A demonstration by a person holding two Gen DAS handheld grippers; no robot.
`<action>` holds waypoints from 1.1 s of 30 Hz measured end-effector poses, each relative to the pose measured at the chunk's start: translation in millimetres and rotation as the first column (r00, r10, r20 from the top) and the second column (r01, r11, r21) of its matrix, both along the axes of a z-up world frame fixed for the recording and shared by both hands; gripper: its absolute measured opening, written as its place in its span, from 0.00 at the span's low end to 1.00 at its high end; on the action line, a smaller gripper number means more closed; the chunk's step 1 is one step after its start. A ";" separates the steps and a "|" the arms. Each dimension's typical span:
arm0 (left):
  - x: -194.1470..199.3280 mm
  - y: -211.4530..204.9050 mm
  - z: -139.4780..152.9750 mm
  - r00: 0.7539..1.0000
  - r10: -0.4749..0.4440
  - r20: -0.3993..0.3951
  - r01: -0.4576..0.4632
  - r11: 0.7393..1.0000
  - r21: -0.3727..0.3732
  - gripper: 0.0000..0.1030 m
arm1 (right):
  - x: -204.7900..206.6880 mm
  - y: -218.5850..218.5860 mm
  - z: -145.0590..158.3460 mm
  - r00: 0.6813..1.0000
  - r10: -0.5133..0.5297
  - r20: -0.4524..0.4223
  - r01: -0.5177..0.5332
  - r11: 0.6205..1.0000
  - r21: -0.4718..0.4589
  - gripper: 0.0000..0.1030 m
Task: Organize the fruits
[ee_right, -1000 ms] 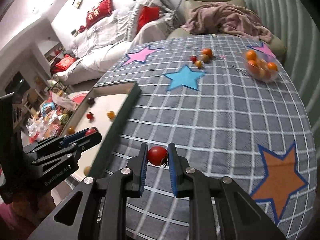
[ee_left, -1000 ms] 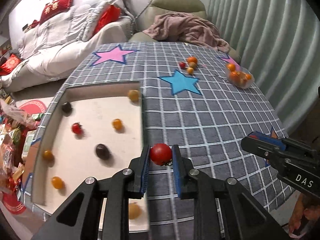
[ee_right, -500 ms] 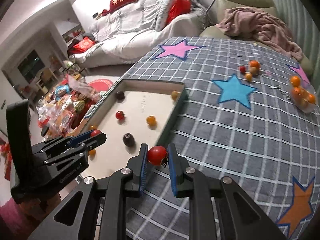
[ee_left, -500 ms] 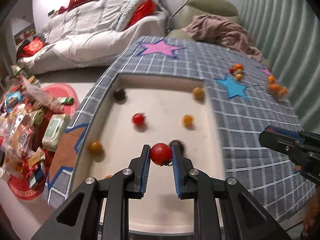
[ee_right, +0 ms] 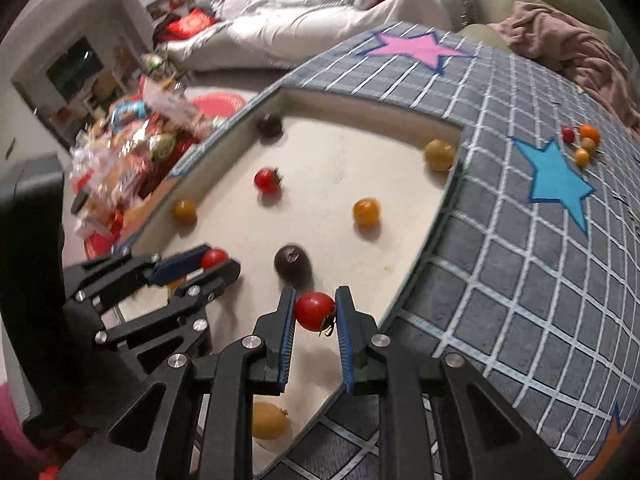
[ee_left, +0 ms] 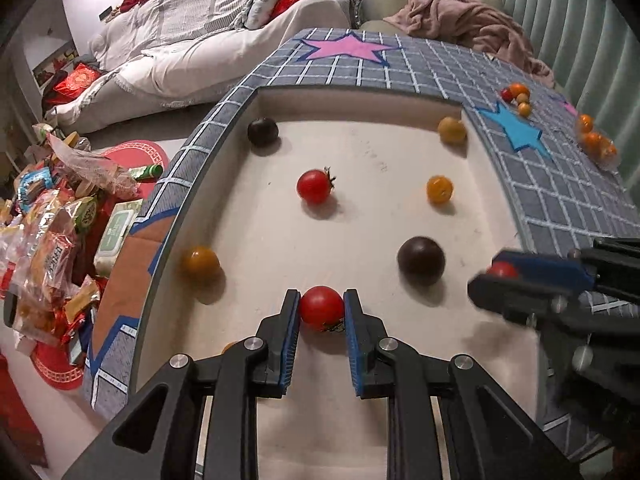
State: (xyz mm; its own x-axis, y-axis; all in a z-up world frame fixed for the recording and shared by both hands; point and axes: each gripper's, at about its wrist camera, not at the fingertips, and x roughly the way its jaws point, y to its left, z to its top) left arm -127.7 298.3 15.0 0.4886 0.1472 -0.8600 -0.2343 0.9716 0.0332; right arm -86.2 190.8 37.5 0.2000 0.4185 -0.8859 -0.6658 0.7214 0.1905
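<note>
My left gripper (ee_left: 321,307) is shut on a red cherry tomato (ee_left: 321,307) and holds it over the near part of the shallow cream tray (ee_left: 360,160). My right gripper (ee_right: 314,310) is shut on another red cherry tomato (ee_right: 314,310) above the tray's (ee_right: 328,160) near right edge. The tray holds several loose fruits: a red tomato (ee_left: 314,186), dark ones (ee_left: 421,260), orange ones (ee_left: 439,189). The right gripper also shows in the left wrist view (ee_left: 504,276), and the left gripper shows in the right wrist view (ee_right: 212,262).
A small cluster of tomatoes (ee_left: 518,96) and a clear bowl of orange fruit (ee_left: 596,142) sit far right on the grey checked tablecloth (ee_right: 520,240). Snack packets (ee_left: 48,220) clutter the floor left of the table. A sofa and an armchair stand behind.
Both grippers have swung left from the tablecloth to over the tray, each still holding its red tomato. The tray now fills both views.
</note>
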 end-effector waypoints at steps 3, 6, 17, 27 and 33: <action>-0.8 -2.5 0.8 1.000 -0.007 0.003 0.007 1.000 0.022 0.22 | -3.0 2.9 -6.7 1.000 0.016 -0.002 -0.016 0.999 -0.029 0.21; -0.7 -3.9 0.8 1.000 -0.013 0.003 0.013 0.999 0.036 0.23 | -2.5 2.7 -8.0 1.000 0.015 -0.012 -0.015 1.000 -0.022 0.23; -8.3 17.3 -1.3 0.997 0.073 0.001 -0.073 0.996 0.042 0.71 | -1.0 4.3 -0.8 1.000 0.013 -0.007 -0.013 1.000 -0.001 0.56; -18.1 14.0 8.3 0.997 0.074 0.026 -0.075 0.996 0.040 0.98 | -2.8 -7.1 29.1 0.998 -0.037 0.054 0.035 0.999 0.033 0.93; -23.3 9.4 13.8 0.998 0.055 0.008 -0.056 0.998 0.016 0.98 | -7.8 -17.8 41.0 0.996 -0.058 0.064 0.056 0.998 0.039 1.00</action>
